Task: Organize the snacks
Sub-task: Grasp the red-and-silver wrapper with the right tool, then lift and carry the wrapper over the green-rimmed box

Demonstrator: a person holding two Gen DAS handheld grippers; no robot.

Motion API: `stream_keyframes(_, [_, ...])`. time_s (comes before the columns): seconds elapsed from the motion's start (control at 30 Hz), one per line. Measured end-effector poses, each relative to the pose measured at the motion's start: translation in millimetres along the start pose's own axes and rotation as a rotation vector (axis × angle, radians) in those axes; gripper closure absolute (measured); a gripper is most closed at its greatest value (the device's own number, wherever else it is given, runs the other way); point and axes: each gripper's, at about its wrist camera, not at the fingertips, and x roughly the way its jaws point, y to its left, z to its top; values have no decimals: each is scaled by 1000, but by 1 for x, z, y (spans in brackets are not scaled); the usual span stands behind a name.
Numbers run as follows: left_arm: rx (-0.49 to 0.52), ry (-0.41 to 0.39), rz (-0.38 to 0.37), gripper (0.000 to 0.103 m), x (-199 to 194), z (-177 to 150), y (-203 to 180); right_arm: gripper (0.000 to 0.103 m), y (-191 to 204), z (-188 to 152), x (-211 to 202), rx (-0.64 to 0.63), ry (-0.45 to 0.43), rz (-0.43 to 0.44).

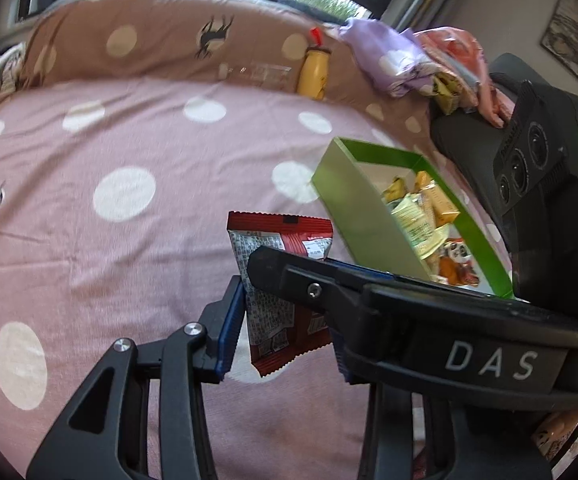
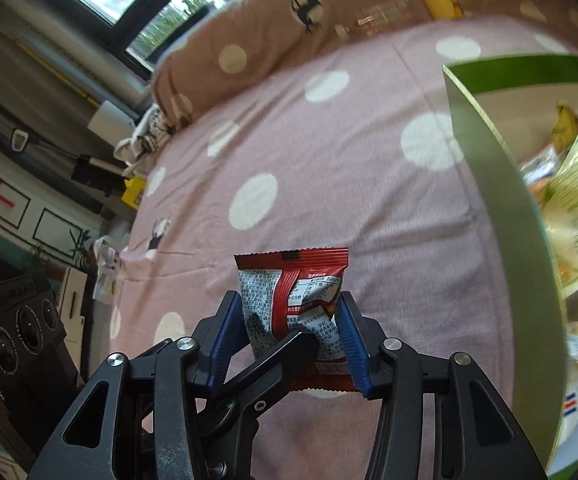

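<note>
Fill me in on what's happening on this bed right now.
A person is sorting snacks with a handheld gripper in each hand. The left gripper is shut on a red snack packet, and the right gripper is shut on a red packet as well; whether it is the same packet I cannot tell. Both are above the pink dotted bedsheet, beside an open green box already holding other snacks.

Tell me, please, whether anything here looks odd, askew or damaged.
Yes: the small red foil snack packet is pinched by both grippers at once. The right gripper squeezes its sides so the wrapper buckles; the left gripper clamps it too, its black finger crossing in front. Nothing looks spilled.
</note>
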Motion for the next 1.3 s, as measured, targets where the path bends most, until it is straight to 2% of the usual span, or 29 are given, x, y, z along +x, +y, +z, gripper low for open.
stream_keyframes(0.27, [60,-79,-46,65,-16,3,-43,52,0,-2,-57,-28,-117,-26])
stream_keyframes(0.57, [144,-111,-51,65,-10,12,-101,52,-31,0,-106,-4,-221,-37])
stream_keyframes(0.87, [204,-69,-79,65,23,17,-148,51,-82,0,-130,99,-247,-33])
stream_keyframes(1.3, [203,41,-118,65,69,19,-177,51,-144,2,-135,273,-224,-52])
